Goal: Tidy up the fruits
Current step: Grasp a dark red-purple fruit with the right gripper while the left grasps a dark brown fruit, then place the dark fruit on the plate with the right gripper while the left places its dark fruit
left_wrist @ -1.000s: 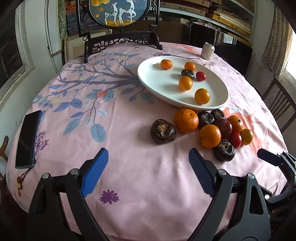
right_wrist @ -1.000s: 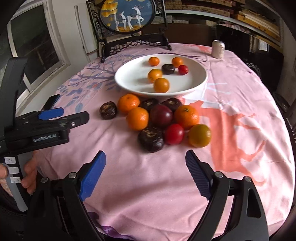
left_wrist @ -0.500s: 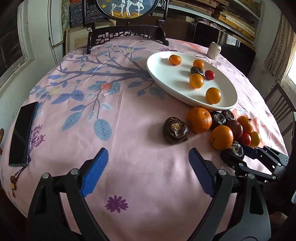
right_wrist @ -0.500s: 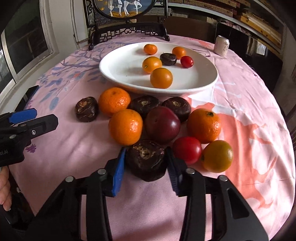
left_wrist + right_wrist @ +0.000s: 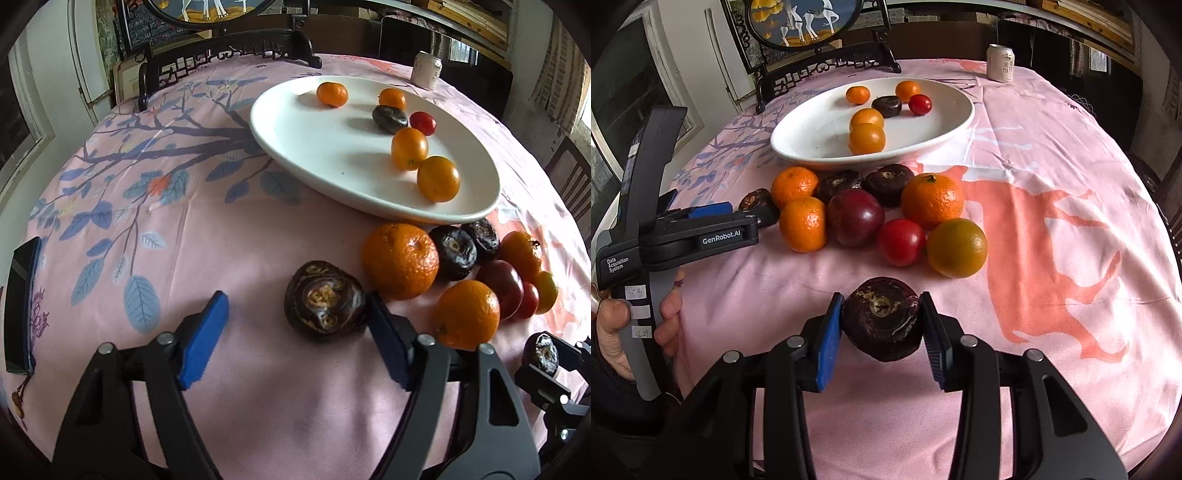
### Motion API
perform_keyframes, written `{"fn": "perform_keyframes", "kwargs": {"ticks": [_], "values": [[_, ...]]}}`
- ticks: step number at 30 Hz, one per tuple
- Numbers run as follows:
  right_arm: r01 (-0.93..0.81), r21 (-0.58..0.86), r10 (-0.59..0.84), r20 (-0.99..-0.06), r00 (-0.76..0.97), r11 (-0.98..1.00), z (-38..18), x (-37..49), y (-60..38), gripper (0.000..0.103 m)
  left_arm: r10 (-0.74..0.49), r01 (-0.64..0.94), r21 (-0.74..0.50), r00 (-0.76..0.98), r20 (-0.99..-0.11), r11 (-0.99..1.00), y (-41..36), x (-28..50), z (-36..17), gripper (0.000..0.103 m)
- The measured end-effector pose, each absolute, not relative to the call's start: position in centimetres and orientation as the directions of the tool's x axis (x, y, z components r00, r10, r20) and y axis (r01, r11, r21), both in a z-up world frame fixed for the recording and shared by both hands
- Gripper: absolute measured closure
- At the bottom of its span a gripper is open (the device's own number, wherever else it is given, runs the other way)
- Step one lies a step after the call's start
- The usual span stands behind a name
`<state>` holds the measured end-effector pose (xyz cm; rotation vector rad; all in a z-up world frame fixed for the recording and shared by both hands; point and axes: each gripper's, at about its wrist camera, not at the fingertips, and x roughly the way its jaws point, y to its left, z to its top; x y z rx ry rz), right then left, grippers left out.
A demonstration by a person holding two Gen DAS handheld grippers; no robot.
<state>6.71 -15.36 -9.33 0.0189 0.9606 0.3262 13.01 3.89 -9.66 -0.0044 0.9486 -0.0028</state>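
A white oval plate (image 5: 332, 162) (image 5: 820, 136) holds several small oranges, a dark fruit and a red tomato. In front of it lies a cluster of oranges (image 5: 932, 201), dark fruits, a plum (image 5: 855, 218) and a tomato (image 5: 900, 242). My right gripper (image 5: 882, 332) is shut on a dark wrinkled fruit (image 5: 882, 317), held above the cloth; it shows in the left wrist view (image 5: 543, 354). My left gripper (image 5: 295, 332) is open around another dark fruit (image 5: 325, 306); the right pad touches it, the left pad stands apart.
A pink flowered tablecloth (image 5: 184, 221) covers the round table. A phone (image 5: 20, 306) lies at the left edge. A drink can (image 5: 1000, 62) and a framed deer picture (image 5: 805, 22) stand at the back. Chairs ring the table.
My right gripper has lifted the dark fruit out of the cluster and pulled back. My left gripper has moved forward and right until the lone dark fruit sits between its fingers.
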Motion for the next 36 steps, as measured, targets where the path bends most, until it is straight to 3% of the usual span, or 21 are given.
{"fn": "perform_keyframes", "kwargs": {"ticks": [1, 14, 21, 30, 36], "values": [[-0.263, 0.164, 0.284, -0.803, 0.525, 0.951, -9.5, 6.8, -15.4, 0.061, -0.003, -0.002, -0.005, 0.591, -0.807, 1.0, 3.8, 13.0, -9.5, 0.06], [-0.295, 0.197, 0.332, -0.776, 0.536, 0.935, -8.3, 6.3, -15.1, 0.061, -0.085, -0.005, -0.112, 0.612, -0.786, 0.994, 5.4, 9.7, -7.1, 0.06], [-0.32, 0.2, 0.352, -0.765, 0.54, 0.926, -7.4, 6.7, -14.5, 0.061, -0.095, 0.03, -0.099, 0.648, -0.755, 0.995, 5.1, 9.6, -4.0, 0.06], [-0.403, 0.126, 0.355, -0.742, 0.568, 0.907, -2.3, 15.2, -12.5, 0.061, -0.094, 0.03, -0.097, 0.63, -0.771, 0.995, 4.4, 19.8, 0.3, 0.059], [-0.472, -0.006, 0.297, -0.769, 0.566, 0.882, -2.0, 24.9, -8.5, 0.062, -0.048, -0.04, -0.089, 0.583, -0.811, 0.995, 4.5, 28.1, -0.6, 0.059]]}}
